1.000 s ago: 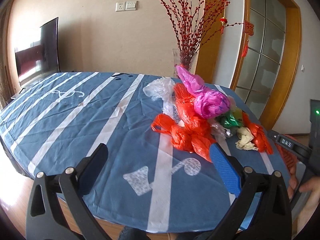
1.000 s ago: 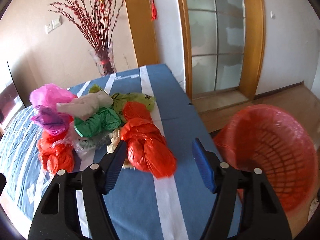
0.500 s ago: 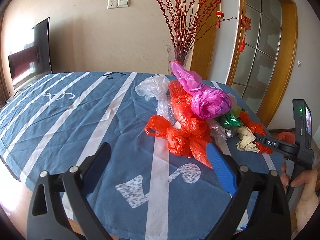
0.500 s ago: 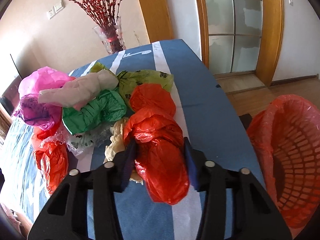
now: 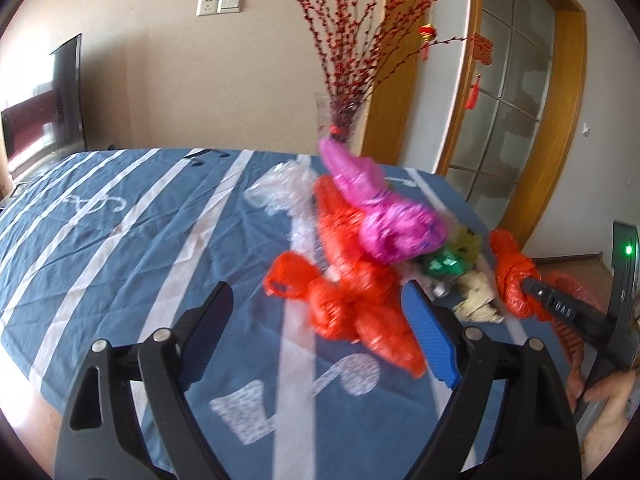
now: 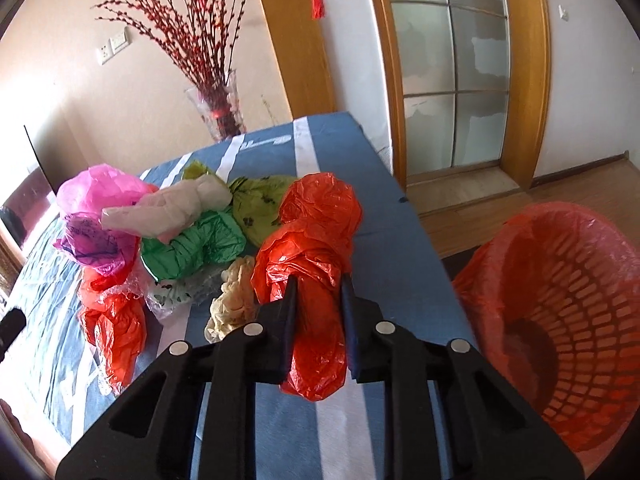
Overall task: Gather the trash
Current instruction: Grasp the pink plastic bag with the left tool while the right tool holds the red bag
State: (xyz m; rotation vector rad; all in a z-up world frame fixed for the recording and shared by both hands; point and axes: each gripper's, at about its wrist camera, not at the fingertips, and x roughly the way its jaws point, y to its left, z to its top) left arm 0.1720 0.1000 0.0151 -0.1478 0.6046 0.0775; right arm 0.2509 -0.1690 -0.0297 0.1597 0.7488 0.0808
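A pile of crumpled plastic bags lies on the blue striped tablecloth: pink, white, green, yellow-green and a cream wad. My right gripper is closing, and its pads pinch the near red bag at its middle. In the left wrist view the same bag shows at the right with the right gripper on it. My left gripper is open, its jaws narrowing. A knotted red bag lies just ahead of its fingers, untouched.
A red slotted basket with a pink liner stands on the wood floor right of the table's edge. A glass vase of red branches stands at the table's far end. A dark screen stands at the far left.
The right jaws have come together from wide apart and now squeeze the red bag. The left gripper has moved closer to the pile, and its jaws have narrowed slightly.
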